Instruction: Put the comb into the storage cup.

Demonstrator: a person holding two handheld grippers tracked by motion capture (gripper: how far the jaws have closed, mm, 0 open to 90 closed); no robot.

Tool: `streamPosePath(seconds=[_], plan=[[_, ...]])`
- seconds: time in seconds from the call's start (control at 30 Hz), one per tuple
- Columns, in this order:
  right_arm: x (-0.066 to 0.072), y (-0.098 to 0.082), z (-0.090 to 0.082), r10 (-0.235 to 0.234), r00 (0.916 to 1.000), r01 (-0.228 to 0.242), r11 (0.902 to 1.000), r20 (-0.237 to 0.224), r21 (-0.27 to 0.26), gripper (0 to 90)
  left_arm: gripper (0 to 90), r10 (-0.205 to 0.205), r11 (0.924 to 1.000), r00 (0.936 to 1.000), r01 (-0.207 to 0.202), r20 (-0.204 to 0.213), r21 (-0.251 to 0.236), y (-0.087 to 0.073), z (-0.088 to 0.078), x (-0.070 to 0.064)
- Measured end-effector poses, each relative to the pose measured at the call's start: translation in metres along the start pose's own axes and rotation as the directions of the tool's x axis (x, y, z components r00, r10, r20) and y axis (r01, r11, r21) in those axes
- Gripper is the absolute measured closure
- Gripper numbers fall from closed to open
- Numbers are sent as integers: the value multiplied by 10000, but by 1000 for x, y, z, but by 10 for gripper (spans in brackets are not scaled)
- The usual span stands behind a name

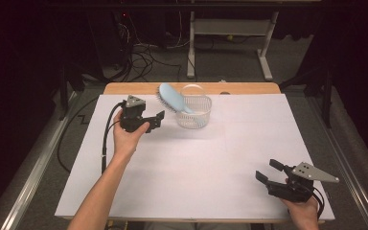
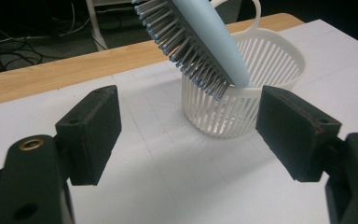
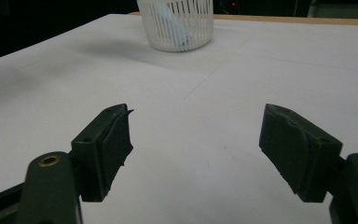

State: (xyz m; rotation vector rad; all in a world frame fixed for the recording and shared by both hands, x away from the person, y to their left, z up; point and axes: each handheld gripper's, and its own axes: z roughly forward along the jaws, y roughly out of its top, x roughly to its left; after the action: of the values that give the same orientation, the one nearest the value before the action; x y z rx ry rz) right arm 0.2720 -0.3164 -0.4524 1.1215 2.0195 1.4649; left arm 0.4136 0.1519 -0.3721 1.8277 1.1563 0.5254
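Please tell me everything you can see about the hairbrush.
The hairbrush is pale blue and looks like plastic, with a smooth oval back and rows of grey bristles with pale tips. It stands tilted in the white slotted basket: its handle end is down inside, and its head sticks out over the rim, up and to the left in the high view. It leans on the basket's rim. No gripper touches it; the left gripper is near it, open.
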Motion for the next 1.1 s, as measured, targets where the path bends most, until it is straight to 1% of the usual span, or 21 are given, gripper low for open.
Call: streamPosePath(seconds=[0.33, 0.7, 1.1], plan=[[0, 0, 0, 9, 10000, -9, 10000, -1, -4, 252, 229, -41, 10000, 10000, 41, 24, -49, -4, -3, 2], [0, 0, 0, 14, 10000, -14, 10000, -3, -15, 253, 227, 60, 10000, 10000, -59, 76, -79, -5, -7, 1], [0, 0, 0, 6, 10000, -6, 10000, -7, -16, 252, 225, 14, 9999, 10000, -13, 84, -103, -10, -10, 3]])
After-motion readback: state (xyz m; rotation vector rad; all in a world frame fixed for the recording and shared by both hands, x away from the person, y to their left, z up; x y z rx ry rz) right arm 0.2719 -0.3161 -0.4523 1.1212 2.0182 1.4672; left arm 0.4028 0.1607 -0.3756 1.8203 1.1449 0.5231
